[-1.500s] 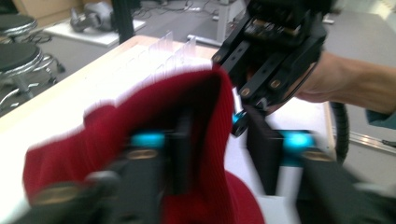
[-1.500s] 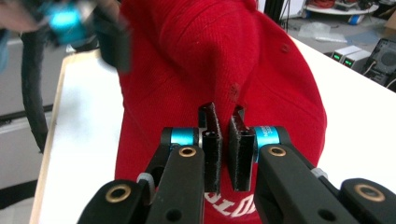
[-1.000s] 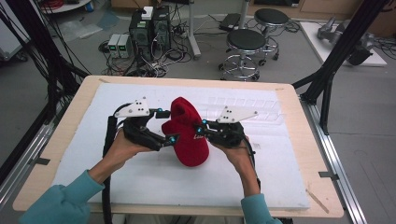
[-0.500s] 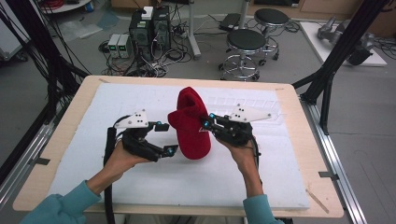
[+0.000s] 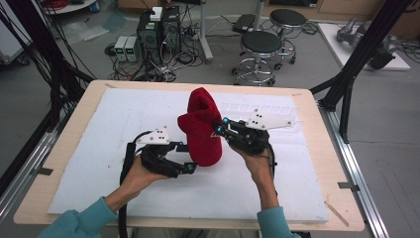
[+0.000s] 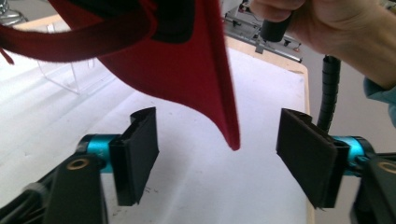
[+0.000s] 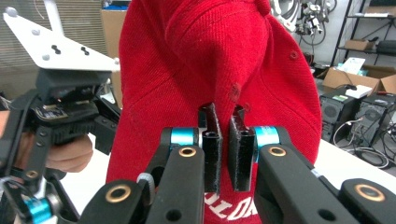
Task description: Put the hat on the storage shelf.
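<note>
Right gripper (image 5: 221,130), in the high view, is clamped on the side of the red cap (image 5: 200,130) and holds it above the white surface (image 5: 99,144). Left gripper (image 5: 187,157) sits low at the cap's near edge with its jaws apart.

Left gripper view: the cap's brim (image 6: 219,88) hangs point-down between the two black pads (image 6: 140,154), touching neither. The jaws have just been closing, yet a clear gap remains on each side, so no grip is made. The other hand (image 6: 322,28) shows at upper right.

Right gripper view: the pads (image 7: 212,149) are pinched nearly together on a fold of the cap's crown (image 7: 219,51); the hold looks firm.

Judgement: the step in hand is a second grasp, on the brim. The next move calls for the left jaws to finish closing squarely on the brim while the right gripper keeps the cap steady.
</note>
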`<state>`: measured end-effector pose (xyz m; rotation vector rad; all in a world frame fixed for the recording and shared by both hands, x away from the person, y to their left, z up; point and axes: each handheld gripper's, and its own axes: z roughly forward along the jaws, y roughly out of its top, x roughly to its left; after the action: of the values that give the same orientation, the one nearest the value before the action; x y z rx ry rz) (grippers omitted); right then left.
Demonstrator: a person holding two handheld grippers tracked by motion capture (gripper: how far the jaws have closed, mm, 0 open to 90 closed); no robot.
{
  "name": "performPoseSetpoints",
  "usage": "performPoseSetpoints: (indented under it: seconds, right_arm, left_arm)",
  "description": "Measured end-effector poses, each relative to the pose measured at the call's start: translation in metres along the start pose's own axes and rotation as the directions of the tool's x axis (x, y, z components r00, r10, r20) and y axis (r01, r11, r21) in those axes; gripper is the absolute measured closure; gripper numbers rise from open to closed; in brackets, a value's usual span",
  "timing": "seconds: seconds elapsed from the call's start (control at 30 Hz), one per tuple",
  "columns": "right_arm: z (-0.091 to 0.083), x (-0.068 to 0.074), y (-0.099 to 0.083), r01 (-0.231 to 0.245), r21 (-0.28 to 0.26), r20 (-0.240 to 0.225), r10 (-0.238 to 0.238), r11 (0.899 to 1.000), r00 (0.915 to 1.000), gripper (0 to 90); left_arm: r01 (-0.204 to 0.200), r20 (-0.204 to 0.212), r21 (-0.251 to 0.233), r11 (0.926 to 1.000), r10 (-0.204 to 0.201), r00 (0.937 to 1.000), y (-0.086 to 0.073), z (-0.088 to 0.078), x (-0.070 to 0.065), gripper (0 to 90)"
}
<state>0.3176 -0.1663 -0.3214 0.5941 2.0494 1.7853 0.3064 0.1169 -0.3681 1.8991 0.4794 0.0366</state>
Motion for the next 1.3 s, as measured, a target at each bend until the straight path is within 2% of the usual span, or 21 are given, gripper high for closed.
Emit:
performPoseSetpoints:
  seconds: [0.03,0.07,0.13,0.23,0.33,0.43,0.57,0.63,0.67,0.73,1.0,1.07,1.13,1.17,1.2,1.23,1.27,1.3]
  right_arm:
    - [0.0,0.0,0.0,0.005,-0.001,-0.002,-0.005,1.0,1.0,85.9]
    - [-0.001,0.001,0.001,0.007,-0.004,-0.002,-0.007,1.0,1.0,85.9]
    - [-0.001,0.001,0.001,0.01,-0.006,-0.006,-0.01,1.0,0.9999,86.0]
    - [0.0,0.003,0.001,0.019,-0.005,-0.007,-0.02,1.0,0.9998,86.0]
    - [0.002,0.006,0.002,0.025,-0.01,-0.008,-0.025,1.0,0.9996,85.9]
    - [0.003,0.008,0.002,0.029,-0.013,-0.014,-0.029,0.999,0.9995,86.0]
    - [0.002,0.009,0.002,0.031,-0.013,-0.02,-0.031,0.999,0.9993,86.0]
    - [0.001,0.009,0.002,0.032,-0.011,-0.023,-0.032,0.999,0.9992,85.9]
    - [0.001,0.01,0.003,0.032,-0.015,-0.025,-0.032,0.999,0.9992,85.9]
    - [0.001,0.01,0.003,0.037,-0.031,-0.028,-0.038,0.999,0.9989,85.9]
    - [-0.001,0.011,0.003,0.042,-0.036,-0.032,-0.044,0.998,0.9985,82.6]
    - [-0.003,0.011,0.004,0.04,-0.051,-0.05,-0.043,0.998,0.9978,71.7]
    - [-0.003,0.01,0.004,0.033,-0.063,-0.046,-0.036,0.997,0.9983,54.0]
    - [-0.002,0.01,0.004,0.027,-0.049,-0.054,-0.03,0.998,0.9981,45.8]
    - [-0.002,0.01,0.004,0.027,-0.049,-0.054,-0.03,0.998,0.9981,45.8]
    - [-0.002,0.01,0.004,0.033,-0.034,-0.051,-0.035,0.999,0.9981,36.1]
    - [-0.002,0.011,0.002,0.049,-0.018,-0.04,-0.049,0.999,0.998,17.0]
    - [-0.002,0.011,0.002,0.049,-0.018,-0.04,-0.049,0.999,0.998,17.0]
  left_arm:
    - [0.0,0.0,0.0,1.0,0.0,1.0,0.0,0.0,0.0,36.9]
    - [0.019,0.016,-0.005,0.9998,-0.019,0.9997,0.0,0.001,0.001,39.1]
    - [0.024,0.021,-0.01,0.9997,-0.024,0.9995,0.0,0.002,0.001,47.0]
    - [0.038,0.041,-0.022,0.999,-0.037,0.9985,0.0,0.004,0.002,53.3]
    - [0.029,0.058,-0.027,0.9992,-0.028,0.9979,0.001,0.007,0.001,66.9]
    - [0.028,0.06,-0.028,0.9992,-0.026,0.9979,0.001,0.008,0.002,74.1]
    - [0.025,0.035,-0.021,0.9995,-0.024,0.9991,0.001,0.008,0.002,80.7]
    - [0.052,0.033,-0.02,0.9984,-0.052,0.9981,0.0,0.007,0.005,83.1]
    - [0.052,0.033,-0.02,0.9984,-0.052,0.9981,0.0,0.007,0.005,84.2]
    - [0.058,0.01,-0.039,0.9975,-0.058,0.9983,0.001,0.006,0.007,85.0]
    - [0.053,-0.005,-0.039,0.9978,-0.053,0.9986,0.002,0.006,0.004,85.3]
    - [0.051,-0.011,-0.041,0.9979,-0.051,0.9986,0.002,0.005,0.005,85.3]
    - [0.056,-0.017,-0.043,0.9975,-0.056,0.9983,0.002,0.004,0.005,85.3]
    - [0.06,-0.018,-0.045,0.9972,-0.061,0.998,0.001,0.004,0.006,85.3]
    - [0.064,-0.022,-0.051,0.9966,-0.066,0.9976,0.002,0.004,0.007,85.3]
    - [0.062,-0.026,-0.053,0.9967,-0.064,0.9976,0.002,0.003,0.008,85.3]
    - [0.062,-0.033,-0.053,0.9967,-0.064,0.9974,0.002,0.002,0.008,85.3]
    - [0.06,-0.037,-0.053,0.9968,-0.062,0.9974,0.002,0.002,0.008,85.3]
